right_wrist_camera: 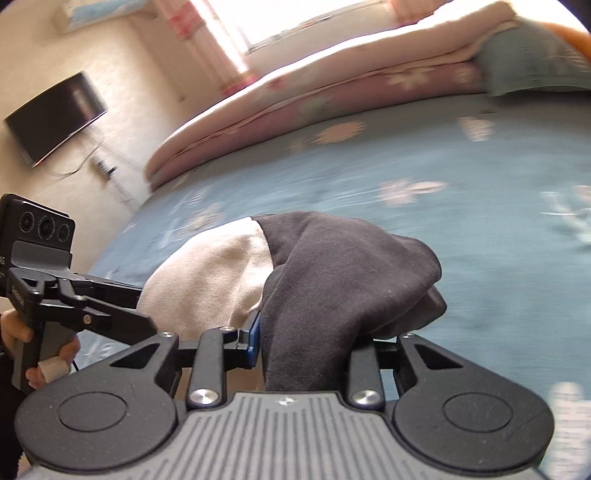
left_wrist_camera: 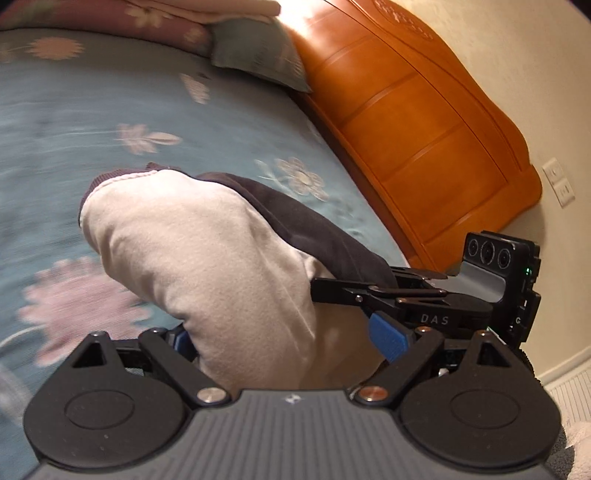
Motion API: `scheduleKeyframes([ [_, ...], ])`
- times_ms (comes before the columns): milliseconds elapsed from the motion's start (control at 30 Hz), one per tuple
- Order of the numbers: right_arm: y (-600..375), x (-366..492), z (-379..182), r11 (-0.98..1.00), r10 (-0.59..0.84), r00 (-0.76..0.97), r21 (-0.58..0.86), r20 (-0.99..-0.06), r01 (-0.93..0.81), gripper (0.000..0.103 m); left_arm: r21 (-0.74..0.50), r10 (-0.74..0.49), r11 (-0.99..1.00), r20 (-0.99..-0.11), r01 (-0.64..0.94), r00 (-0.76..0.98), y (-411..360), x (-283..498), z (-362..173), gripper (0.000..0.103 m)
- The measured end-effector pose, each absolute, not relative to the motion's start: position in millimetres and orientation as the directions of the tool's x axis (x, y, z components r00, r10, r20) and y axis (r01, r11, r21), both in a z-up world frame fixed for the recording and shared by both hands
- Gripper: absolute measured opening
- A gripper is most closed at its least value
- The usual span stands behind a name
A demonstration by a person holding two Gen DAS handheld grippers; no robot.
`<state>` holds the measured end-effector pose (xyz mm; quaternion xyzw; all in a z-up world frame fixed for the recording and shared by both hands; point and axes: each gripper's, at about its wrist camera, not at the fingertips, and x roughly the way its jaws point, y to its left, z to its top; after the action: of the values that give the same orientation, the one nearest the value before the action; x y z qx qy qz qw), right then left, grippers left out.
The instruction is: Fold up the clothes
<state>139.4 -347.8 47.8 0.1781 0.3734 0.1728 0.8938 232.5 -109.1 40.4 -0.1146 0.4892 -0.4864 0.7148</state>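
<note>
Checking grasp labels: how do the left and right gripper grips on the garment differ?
Left gripper pinches the garment's cream side; right gripper pinches its dark grey side. Left's blue fingers both show; on the right only one shows, the other covered by cloth. Both are shut on the same bunched garment above the blue floral bedspread.

Setting: home bedroom. Evidence per view:

Left wrist view: bed w/ blue floral bedspread filling most of frame; carved orange wood headboard along one edge; grey-green pillow against headboard; cream wall w/ white switch plate; light skirting at floor level.

Right wrist view: same bedspread; folded pink/maroon floral quilt stacked at far side of bed; bright window w/ pink patterned curtain; wall-mounted flat TV w/ cables hanging below; wall-mounted AC unit near ceiling, partly cut off.
</note>
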Motion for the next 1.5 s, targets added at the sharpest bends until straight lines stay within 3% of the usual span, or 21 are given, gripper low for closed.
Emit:
scheduleKeyframes([
  [400,-544.9,102.0,53.6,0.954,0.176,0.719,0.296,-0.673,0.043,0.035,-0.707,-0.817,0.287,-0.533,0.646,-0.22,-329.9,236.2,16.5,0.091],
  [700,-657.7,96.8,43.9,0.969,0.021,0.678,0.182,-0.735,0.167,0.035,-0.742,-0.811,0.195,-0.49,0.642,-0.32,-458.8,234.2,-4.9,0.091],
  [933,-720.7,106.9,25.4,0.965,-0.022,0.601,0.14,-0.799,0.222,0.037,-0.767,-0.797,0.142,-0.464,0.626,-0.388,-529.0,226.1,-21.7,0.091],
  [1133,-755.7,107.7,-23.1,0.937,0.016,0.523,0.195,-0.852,0.289,0.039,-0.803,-0.779,0.164,-0.462,0.573,-0.425,-541.9,216.9,-60.0,0.091],
  [1233,-760.2,104.3,-44.7,0.928,0.027,0.504,0.21,-0.863,0.309,0.05,-0.831,-0.785,0.191,-0.449,0.523,-0.426,-531.6,219.3,-81.5,0.091],
  [1300,-758.8,99.0,-47.8,0.925,0.02,0.512,0.211,-0.859,0.316,0.064,-0.854,-0.8,0.209,-0.43,0.476,-0.419,-520.2,225.0,-90.9,0.092],
  [1500,-753.0,68.7,-26.3,0.934,-0.108,0.529,0.097,-0.842,0.345,0.082,-0.924,-0.89,0.238,-0.331,0.299,-0.314,-475.3,251.3,-118.3,0.094],
])
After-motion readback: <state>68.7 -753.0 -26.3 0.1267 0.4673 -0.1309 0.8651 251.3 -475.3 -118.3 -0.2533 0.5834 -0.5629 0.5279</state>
